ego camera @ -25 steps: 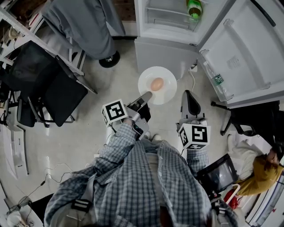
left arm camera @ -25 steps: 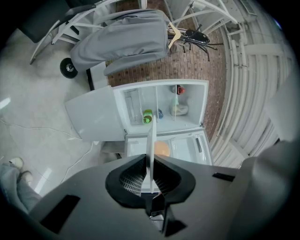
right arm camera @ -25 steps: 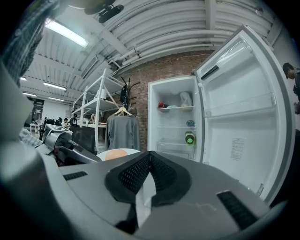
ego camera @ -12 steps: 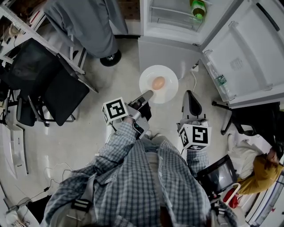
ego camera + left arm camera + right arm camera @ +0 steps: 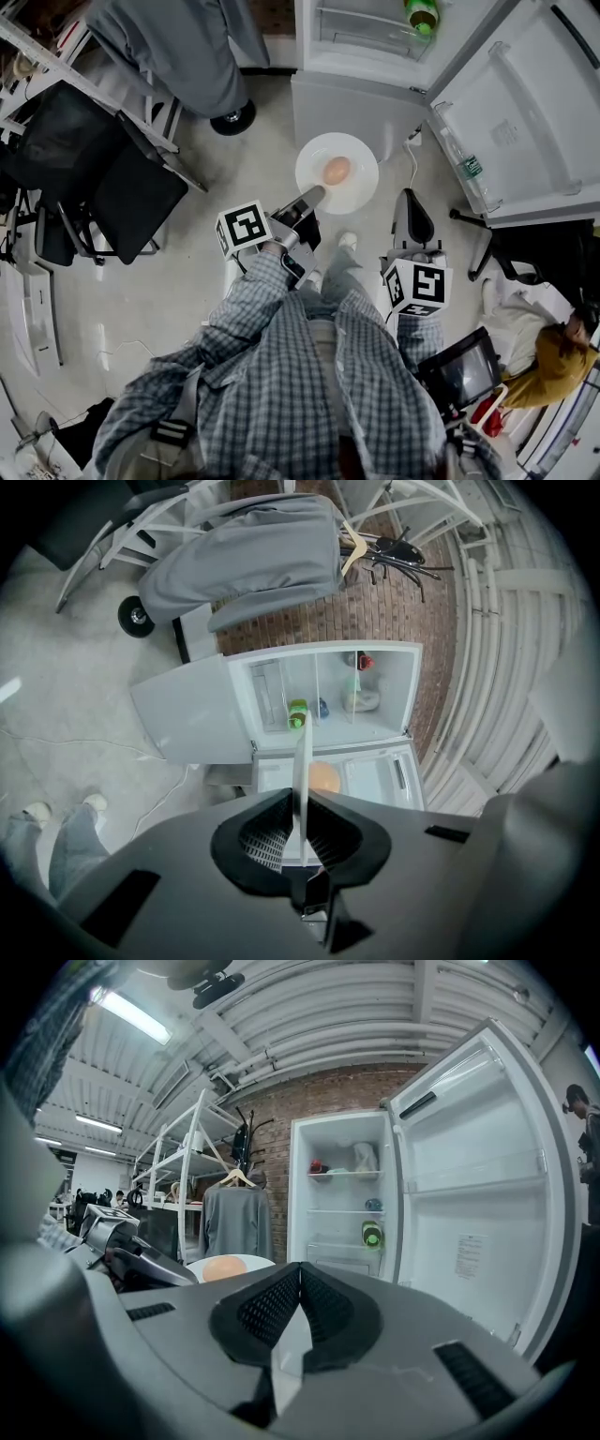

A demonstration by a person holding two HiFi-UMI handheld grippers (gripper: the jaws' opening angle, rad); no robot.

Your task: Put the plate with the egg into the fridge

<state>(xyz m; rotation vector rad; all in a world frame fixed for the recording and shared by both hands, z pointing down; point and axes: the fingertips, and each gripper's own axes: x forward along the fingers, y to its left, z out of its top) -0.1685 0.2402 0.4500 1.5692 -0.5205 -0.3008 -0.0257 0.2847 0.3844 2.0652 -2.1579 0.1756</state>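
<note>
A white plate (image 5: 354,192) carrying a tan egg (image 5: 337,170) hangs level above the floor, just in front of the open fridge (image 5: 366,52). My left gripper (image 5: 310,196) is shut on the plate's near rim. In the left gripper view the plate (image 5: 303,761) shows edge-on between the jaws, with the egg (image 5: 324,777) beyond it. My right gripper (image 5: 410,212) is to the plate's right, shut and holding nothing. In the right gripper view the plate (image 5: 251,1262) and egg (image 5: 223,1268) lie at the left, and the closed gripper (image 5: 300,1277) points at the fridge (image 5: 342,1194).
The fridge door (image 5: 525,112) stands swung open at the right. A green bottle (image 5: 422,14) lies on a fridge shelf. A grey garment on a rack (image 5: 187,47) and black chairs (image 5: 103,178) stand at the left. A person (image 5: 553,361) is at the lower right. A cable (image 5: 411,169) trails on the floor.
The plate and both grippers have edged a little closer to the fridge. A foot has come forward below the plate.
</note>
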